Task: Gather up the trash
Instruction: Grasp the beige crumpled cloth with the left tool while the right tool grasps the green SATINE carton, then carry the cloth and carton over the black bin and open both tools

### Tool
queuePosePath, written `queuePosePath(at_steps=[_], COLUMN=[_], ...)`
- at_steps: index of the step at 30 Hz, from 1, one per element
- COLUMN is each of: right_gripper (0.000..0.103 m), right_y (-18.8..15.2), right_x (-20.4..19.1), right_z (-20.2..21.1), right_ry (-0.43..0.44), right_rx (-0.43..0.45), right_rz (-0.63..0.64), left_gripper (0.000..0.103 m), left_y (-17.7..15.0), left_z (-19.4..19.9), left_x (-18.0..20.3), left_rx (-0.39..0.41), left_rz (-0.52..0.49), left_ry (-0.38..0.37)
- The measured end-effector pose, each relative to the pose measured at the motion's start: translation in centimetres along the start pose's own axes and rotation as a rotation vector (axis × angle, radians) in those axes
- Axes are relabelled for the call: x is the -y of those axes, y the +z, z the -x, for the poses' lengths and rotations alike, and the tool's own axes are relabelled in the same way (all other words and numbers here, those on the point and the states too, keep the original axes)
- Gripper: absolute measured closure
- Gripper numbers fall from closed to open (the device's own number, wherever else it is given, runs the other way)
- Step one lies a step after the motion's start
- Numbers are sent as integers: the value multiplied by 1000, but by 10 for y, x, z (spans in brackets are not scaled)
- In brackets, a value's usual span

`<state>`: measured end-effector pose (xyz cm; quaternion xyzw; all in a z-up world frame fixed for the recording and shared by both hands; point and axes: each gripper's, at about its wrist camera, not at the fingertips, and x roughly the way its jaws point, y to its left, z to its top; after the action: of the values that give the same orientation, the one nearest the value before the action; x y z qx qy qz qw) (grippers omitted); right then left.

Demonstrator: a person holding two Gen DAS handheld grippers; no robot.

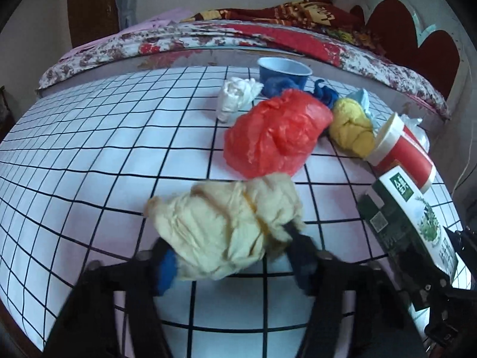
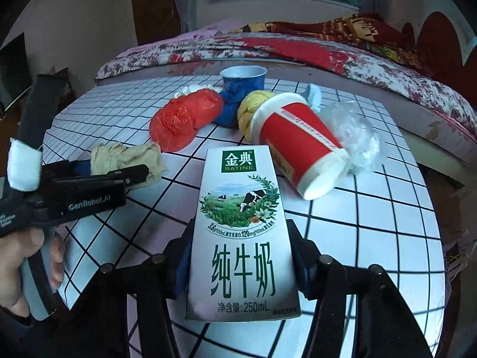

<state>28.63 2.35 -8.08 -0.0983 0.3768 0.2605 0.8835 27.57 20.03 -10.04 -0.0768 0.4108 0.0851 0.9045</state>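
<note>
milk carton (image 2: 243, 238) "金典 SATINE, 250mL", left hand-held gripper (image 2: 98, 176) "GenRobot.AI"

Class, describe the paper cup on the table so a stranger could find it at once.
Start at the checked tablecloth in front of the bed. Among the crumpled trash lies a red paper cup, tipped on its side beside the yellow wad. Unlike its neighbours, it is rigid, with white bands at both ends.

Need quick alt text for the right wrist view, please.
The right gripper clamps a milk carton above the grid-patterned tablecloth. Behind lie a tipped red paper cup and crumpled bags; at left, the left gripper pinches a cream wad.
</note>
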Motion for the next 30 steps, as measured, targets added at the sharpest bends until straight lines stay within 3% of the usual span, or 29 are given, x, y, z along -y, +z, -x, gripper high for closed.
queuePosePath(at_steps=[2, 6, 16, 30], right_gripper=[46, 47, 48, 48], right_y=[-3, -7, -22, -77], right_x=[0, 0, 0, 56], right_z=[1, 5, 57, 142], right_ry=[-2, 0, 3, -133], right_rx=[1, 15, 125, 215], right_rz=[2, 2, 2, -111], left_gripper=[65, 68, 69, 69], left_y=[-1, -14, -52, -88], left_z=[3, 22, 77, 120], left_x=[3, 14, 26, 67], left_rx=[10, 58, 141, 176], left_rz=[-11, -54, -47, -111], left_ry=[-3, -16, -41, -83])
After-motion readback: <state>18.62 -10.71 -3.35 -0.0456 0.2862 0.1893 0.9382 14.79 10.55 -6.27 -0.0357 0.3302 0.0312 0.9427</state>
